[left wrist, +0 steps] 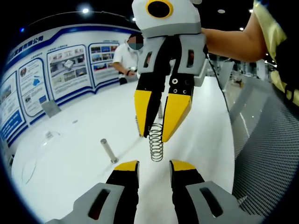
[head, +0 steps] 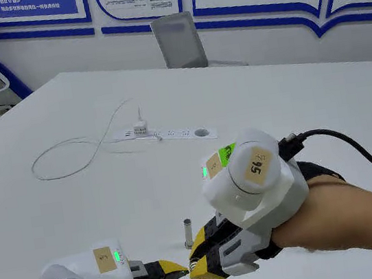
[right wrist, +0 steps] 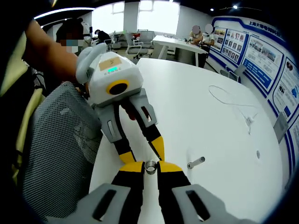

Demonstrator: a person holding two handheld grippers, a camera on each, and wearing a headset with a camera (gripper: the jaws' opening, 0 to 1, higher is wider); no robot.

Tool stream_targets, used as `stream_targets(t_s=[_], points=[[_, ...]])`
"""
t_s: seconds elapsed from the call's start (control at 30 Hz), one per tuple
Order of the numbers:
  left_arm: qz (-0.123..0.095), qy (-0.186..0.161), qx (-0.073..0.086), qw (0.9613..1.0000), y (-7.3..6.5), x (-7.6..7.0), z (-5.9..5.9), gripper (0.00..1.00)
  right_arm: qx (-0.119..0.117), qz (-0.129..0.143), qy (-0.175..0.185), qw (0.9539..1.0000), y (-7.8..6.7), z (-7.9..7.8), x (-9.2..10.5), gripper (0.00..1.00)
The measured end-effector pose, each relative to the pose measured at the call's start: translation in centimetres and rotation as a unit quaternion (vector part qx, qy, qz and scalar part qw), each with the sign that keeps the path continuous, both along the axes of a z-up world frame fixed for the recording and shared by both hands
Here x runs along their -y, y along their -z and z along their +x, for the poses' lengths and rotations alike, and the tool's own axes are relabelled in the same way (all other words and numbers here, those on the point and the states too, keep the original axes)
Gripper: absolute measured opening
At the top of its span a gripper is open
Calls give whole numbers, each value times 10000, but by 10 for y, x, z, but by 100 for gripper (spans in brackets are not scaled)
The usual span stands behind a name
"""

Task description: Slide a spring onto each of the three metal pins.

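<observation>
Clamping the spring (left wrist: pixel 156 143), the right hand-held gripper (right wrist: pixel 150 167) hangs it just beside the pin (head: pixel 188 233); the left hand-held gripper (left wrist: pixel 154 165) gapes empty. Tilted, the spring may snag on the pin's tip.

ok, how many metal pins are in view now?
1: a metal pin upright on the table, just by the right gripper holding a spring. Others may be hidden behind it.
</observation>
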State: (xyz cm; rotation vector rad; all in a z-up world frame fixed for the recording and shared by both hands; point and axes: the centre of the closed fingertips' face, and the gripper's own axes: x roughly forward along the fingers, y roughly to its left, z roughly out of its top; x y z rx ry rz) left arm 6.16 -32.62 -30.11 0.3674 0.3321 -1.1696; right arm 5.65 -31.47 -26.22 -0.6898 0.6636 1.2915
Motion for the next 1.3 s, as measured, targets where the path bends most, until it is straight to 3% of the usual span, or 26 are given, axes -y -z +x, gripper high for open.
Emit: stream_targets(t_s=[0.3,0.97,1.3], points=[[-140,-286,-69,9995,-2,-12,7,38,107,102,241,9996,-13,19,7,12],[-300,-571,-143,9978,-1,-18,13,52,365,314,785,9958,-30,68,12,12],[-372,-685,-175,9968,-1,-22,15,59,349,455,1078,9925,-25,91,10,12]])
